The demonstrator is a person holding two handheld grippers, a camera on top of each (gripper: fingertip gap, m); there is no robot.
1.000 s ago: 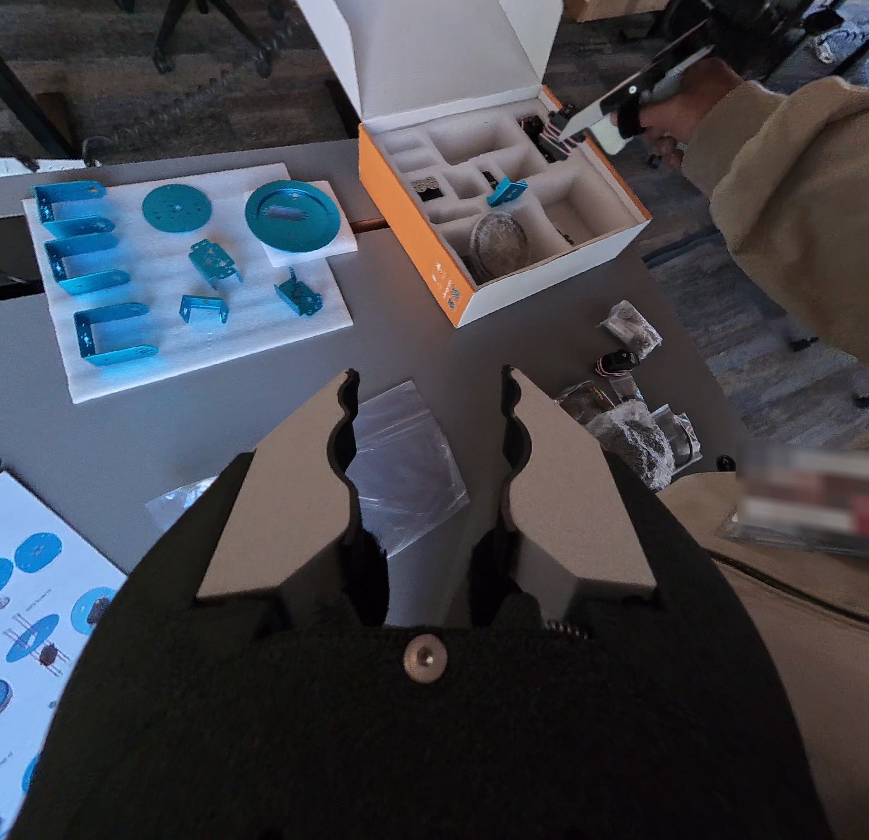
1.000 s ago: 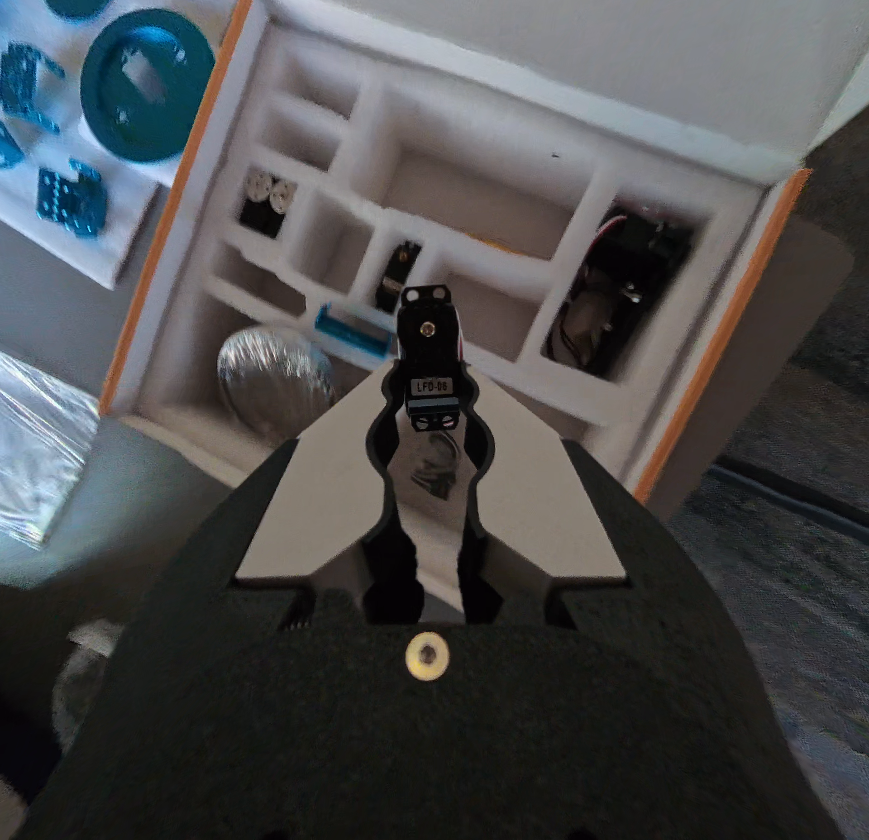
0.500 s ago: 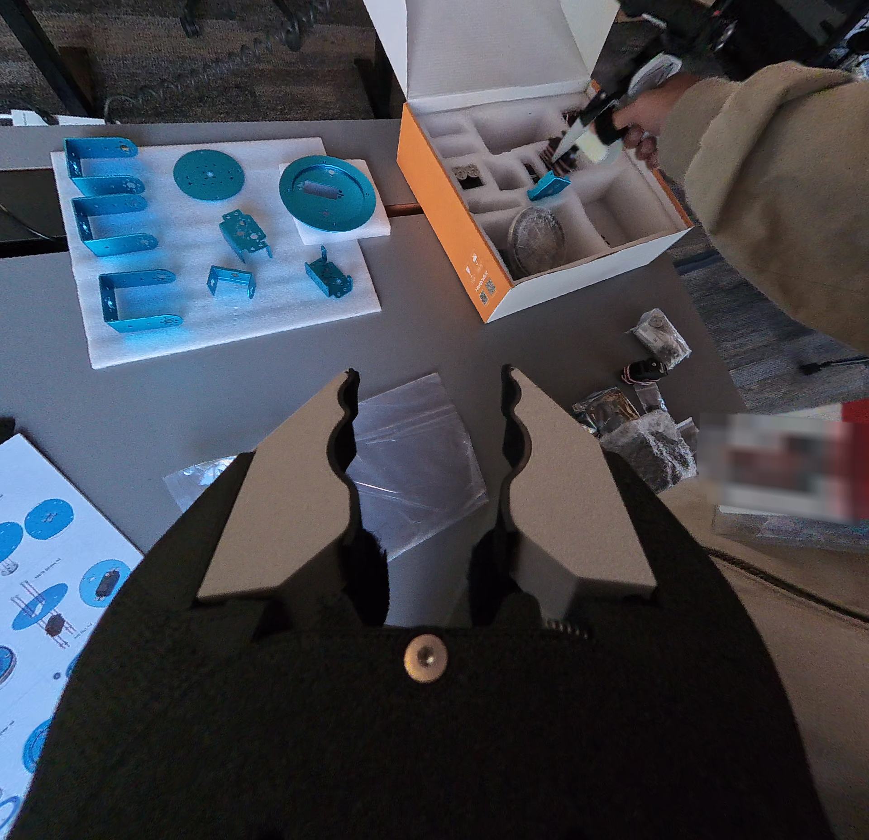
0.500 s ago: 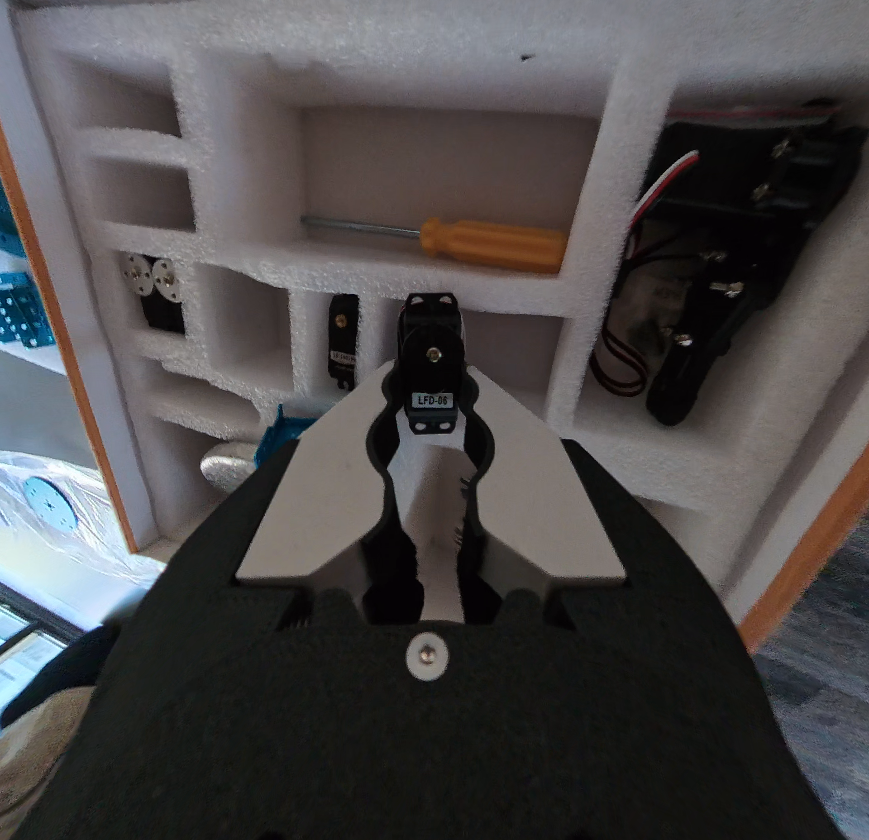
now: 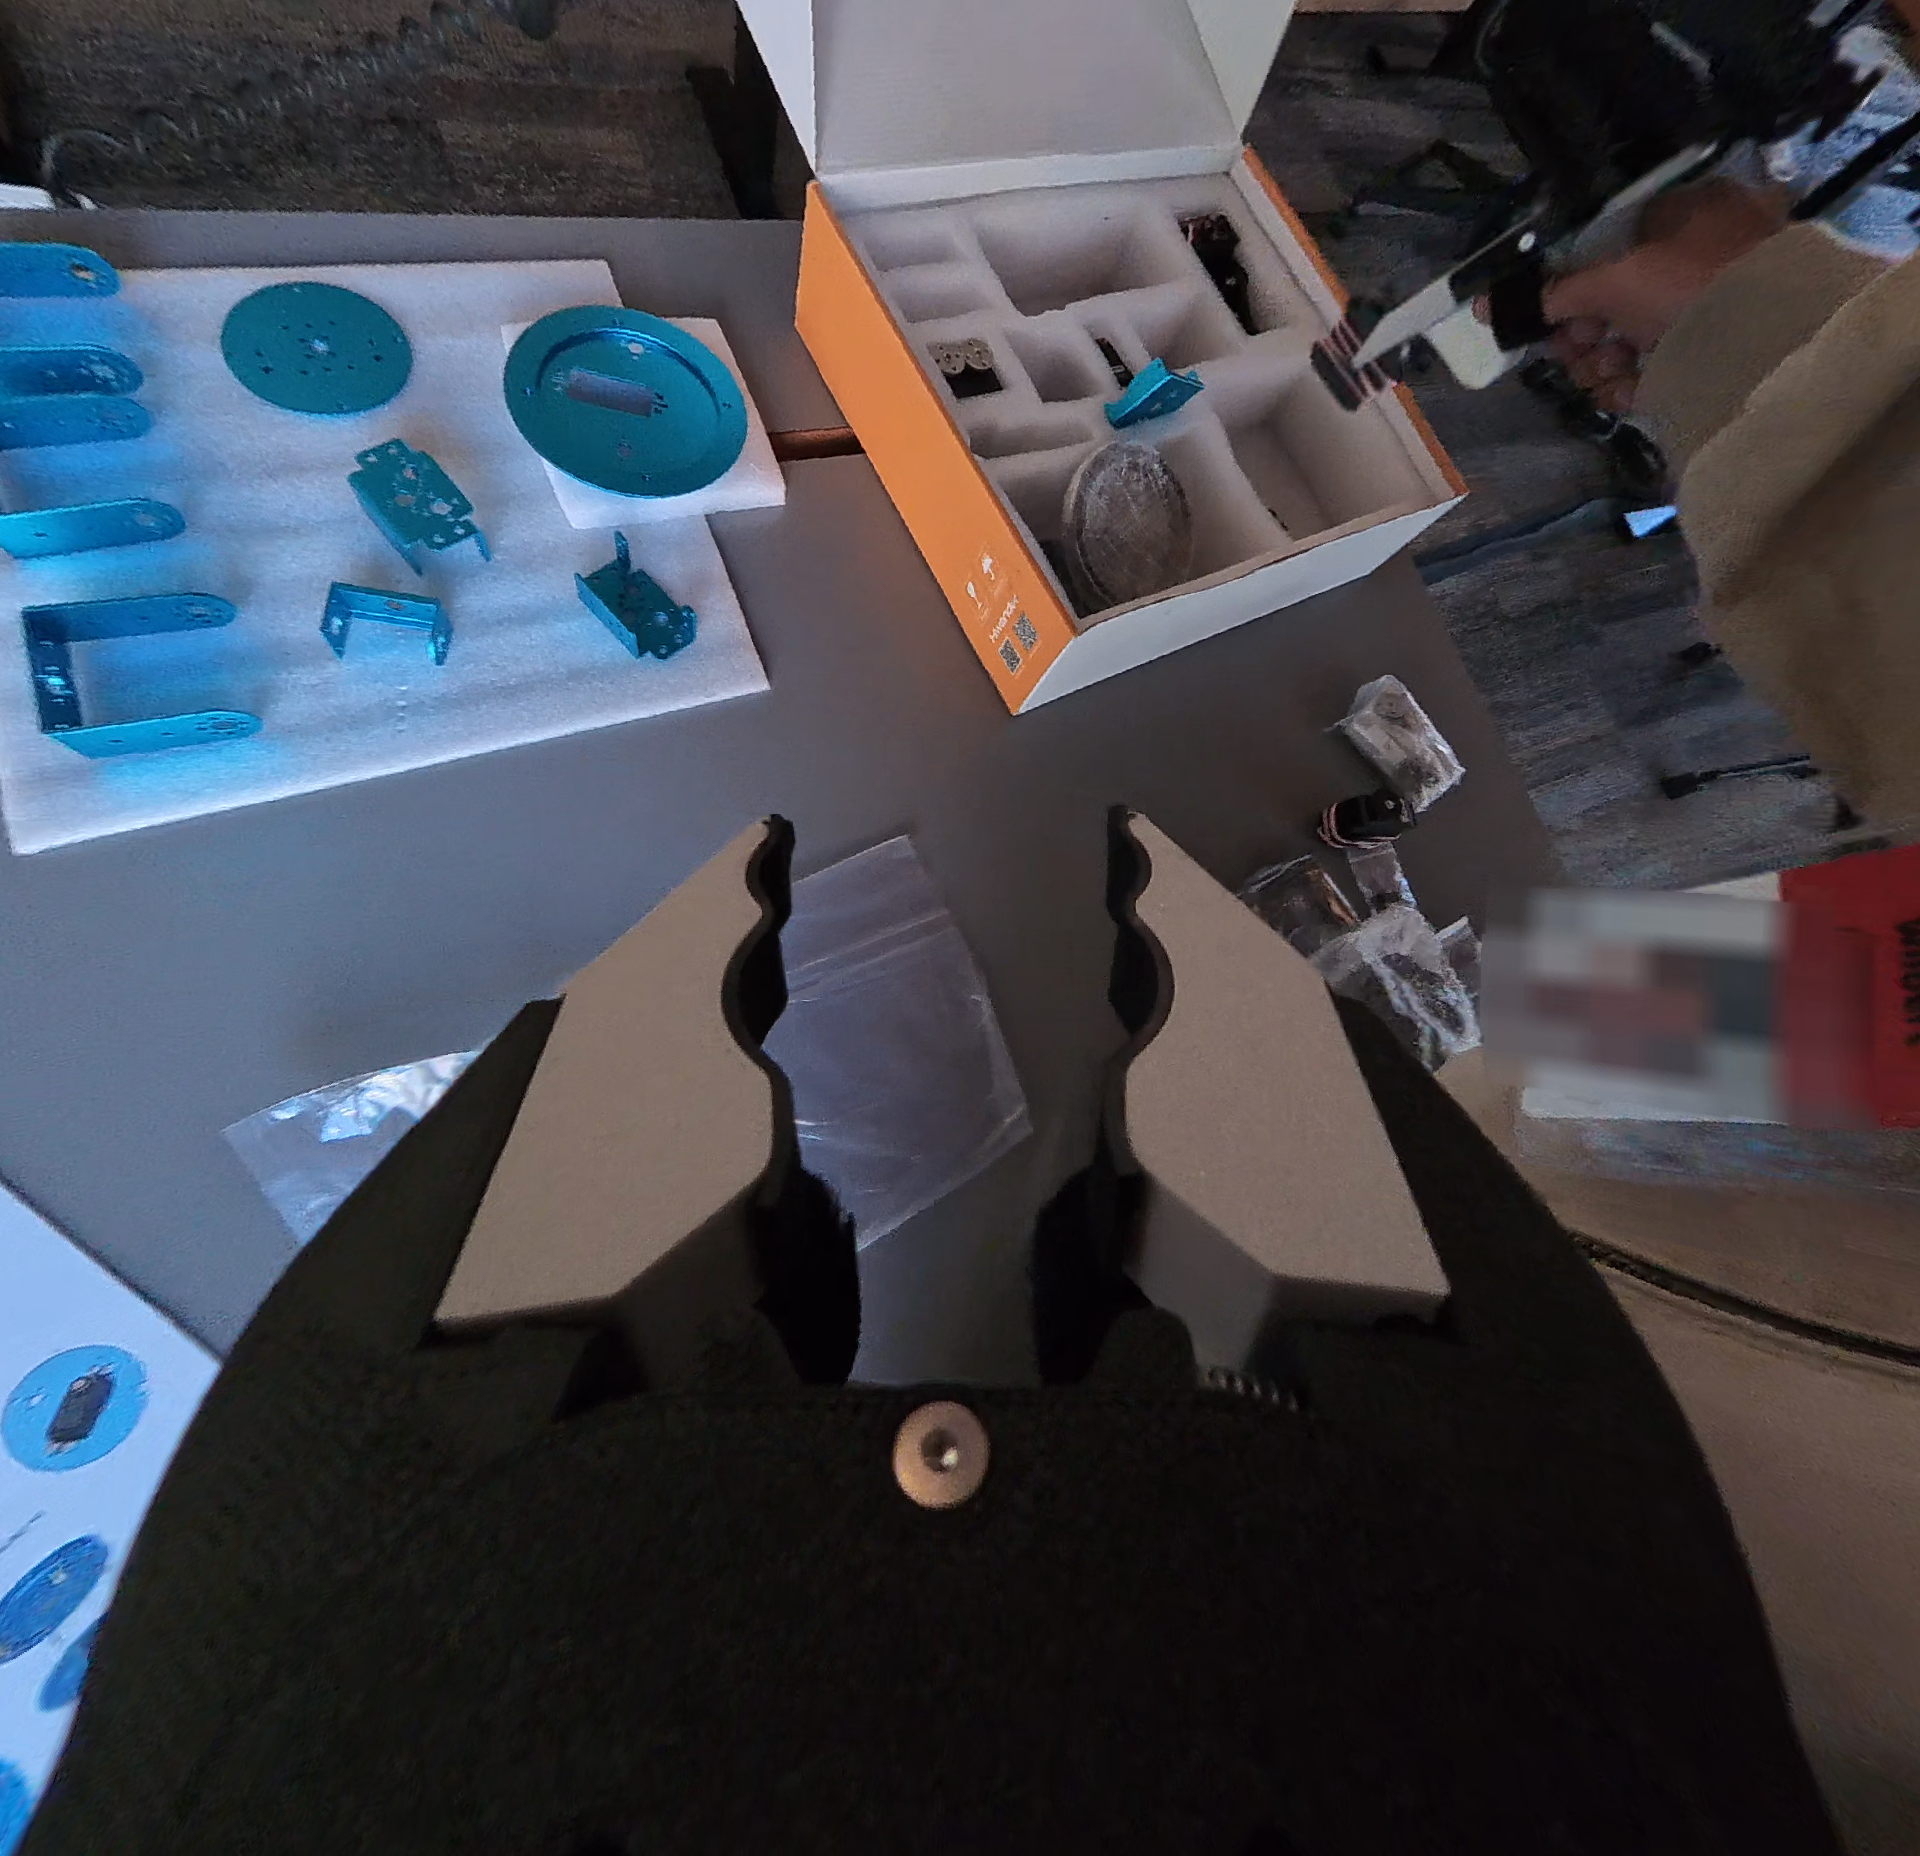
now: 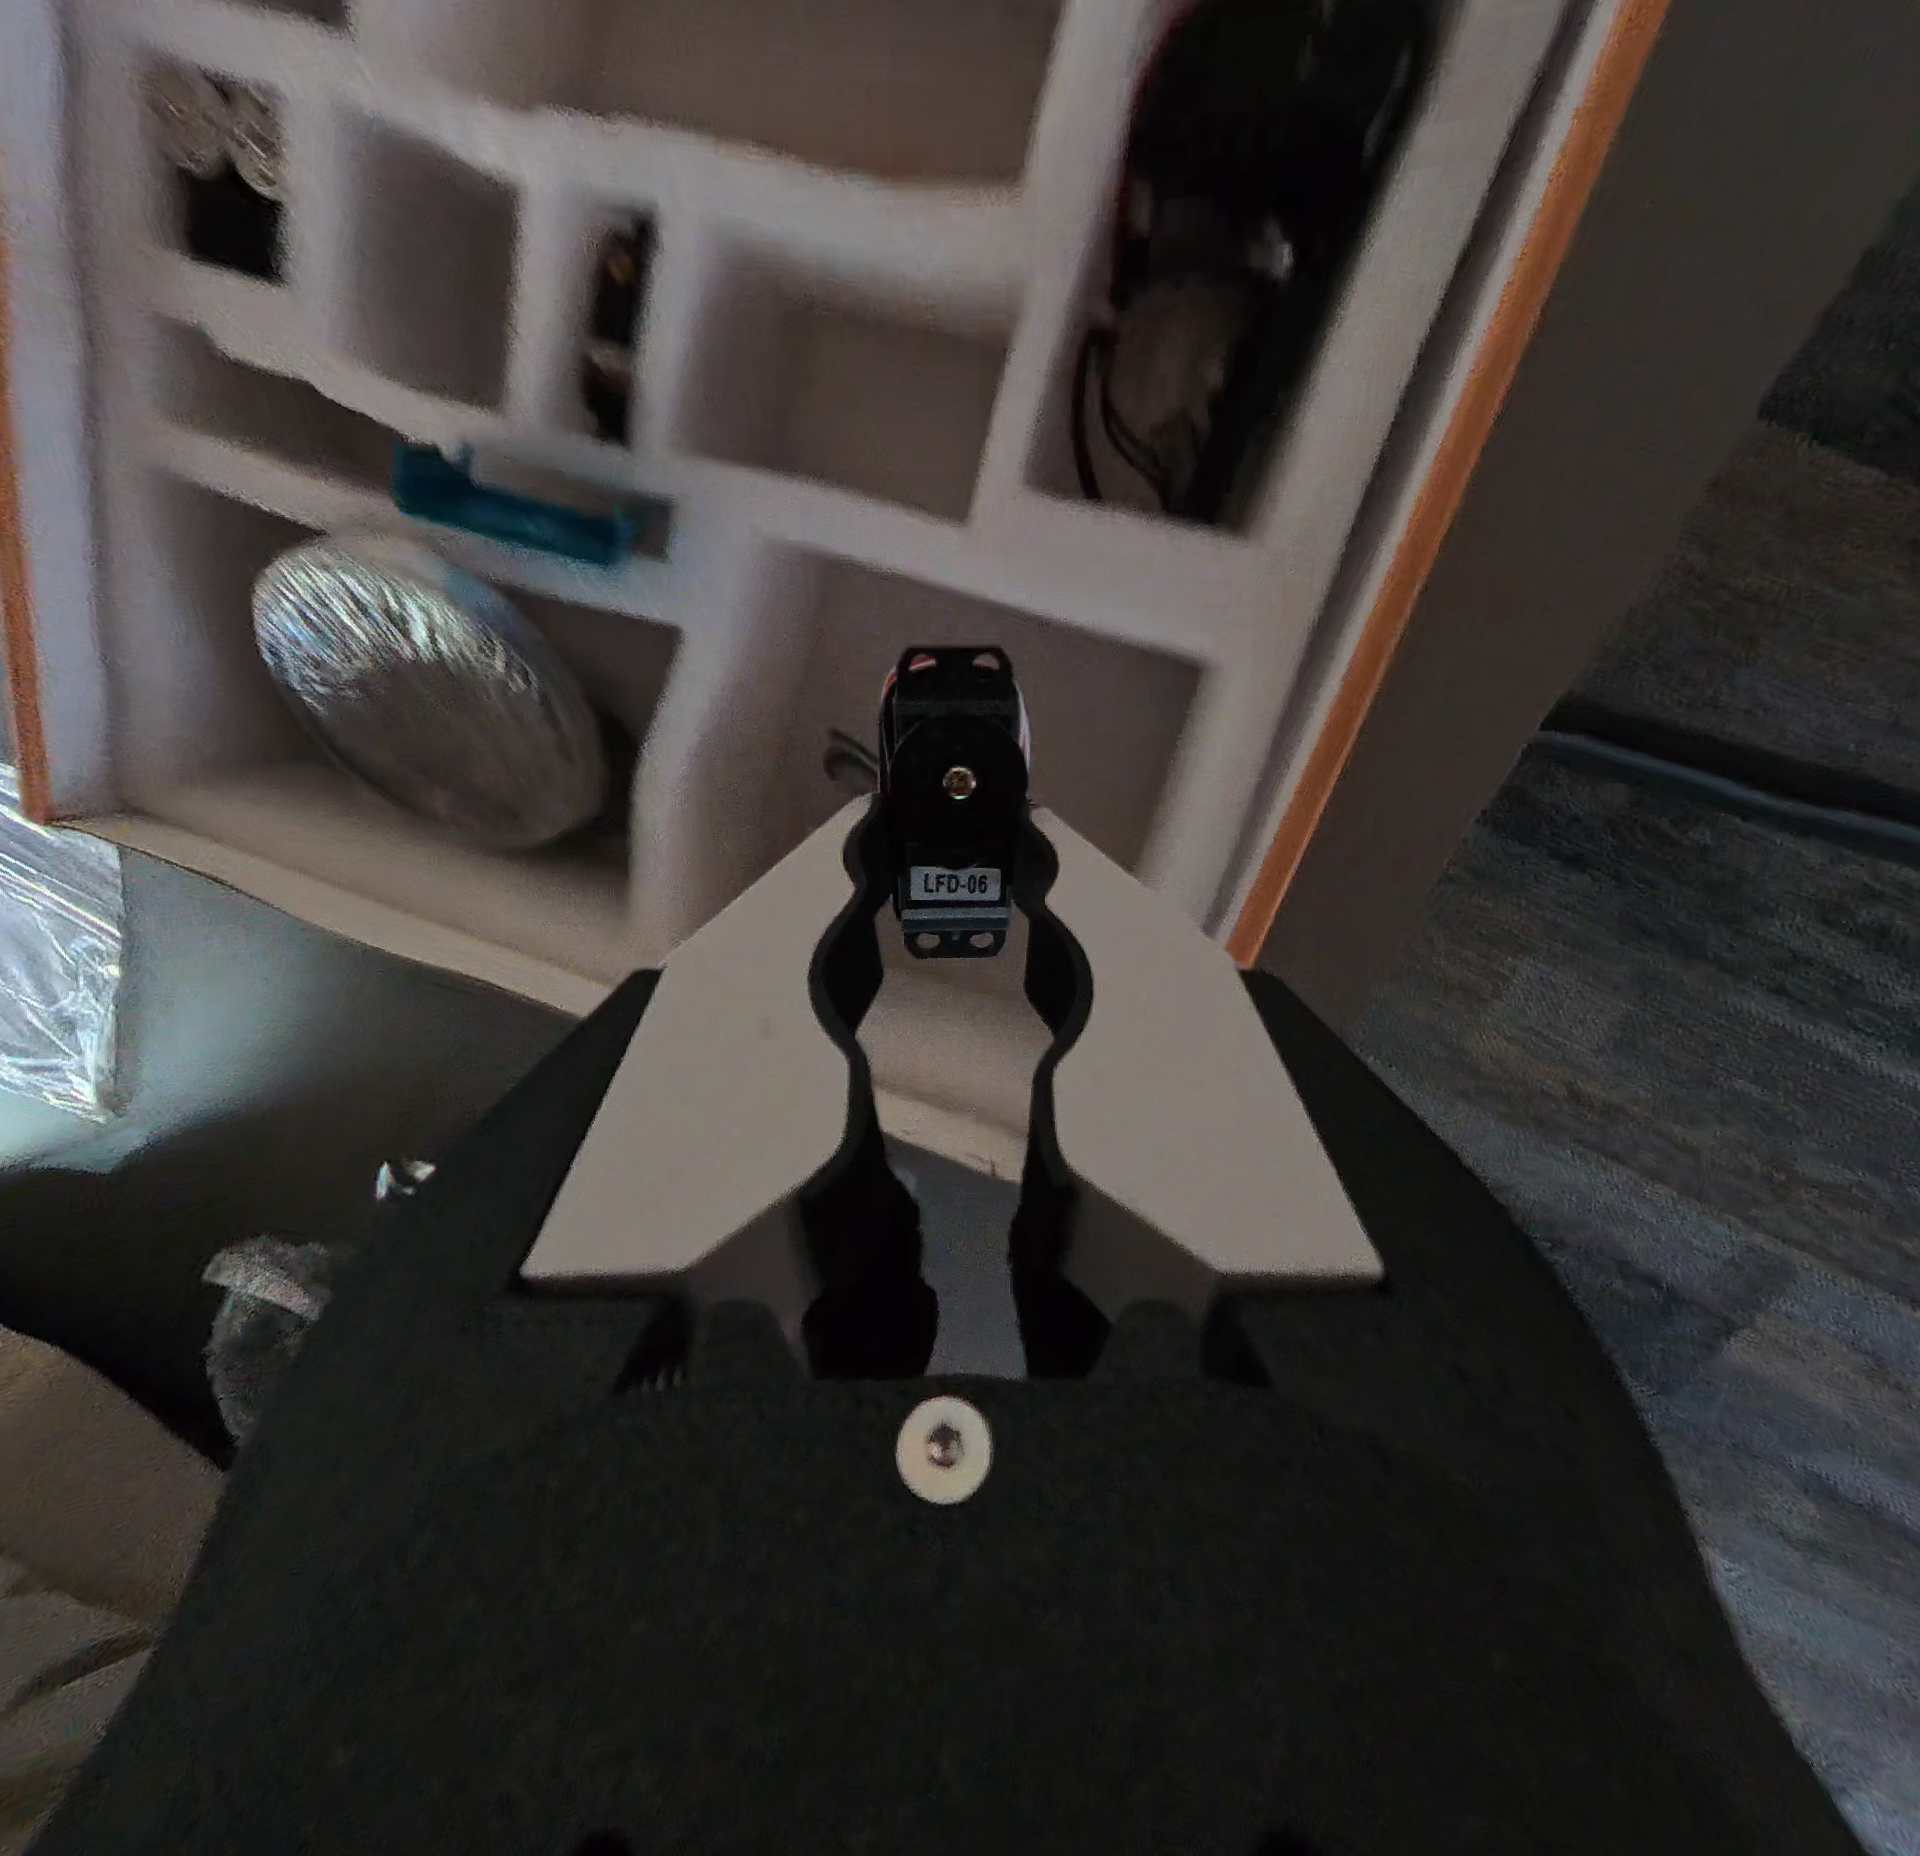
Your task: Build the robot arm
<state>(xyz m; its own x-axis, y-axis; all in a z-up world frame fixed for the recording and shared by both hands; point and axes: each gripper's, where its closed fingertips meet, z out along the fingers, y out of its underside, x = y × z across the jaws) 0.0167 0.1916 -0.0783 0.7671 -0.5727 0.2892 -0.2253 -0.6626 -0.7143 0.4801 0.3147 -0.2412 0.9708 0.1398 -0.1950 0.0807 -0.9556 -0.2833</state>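
A grey table (image 5: 582,871) fills the left wrist view, with a white foam sheet (image 5: 343,726) at upper left carrying blue anodised brackets and two blue round plates (image 5: 623,416). At upper centre stands an open orange-and-white box (image 5: 914,424) with its lid raised; its white foam insert (image 6: 831,518) holds a foil-wrapped disc (image 6: 416,684) at the lower left of the right wrist view, a blue bracket (image 6: 520,507) lying across a divider above it, and a dark wired assembly (image 6: 1205,279) in the upper-right compartment. The left gripper (image 5: 943,830) hangs over a clear plastic bag (image 5: 894,1017) on the table, fingers spread wide with nothing between them. The right gripper (image 6: 951,819) is closed narrowly on a small black servo motor (image 6: 951,798), pinched at the fingertips above the box's lower-right compartment, near the orange edge. Small bagged parts (image 5: 1392,736) lie at right on the table.
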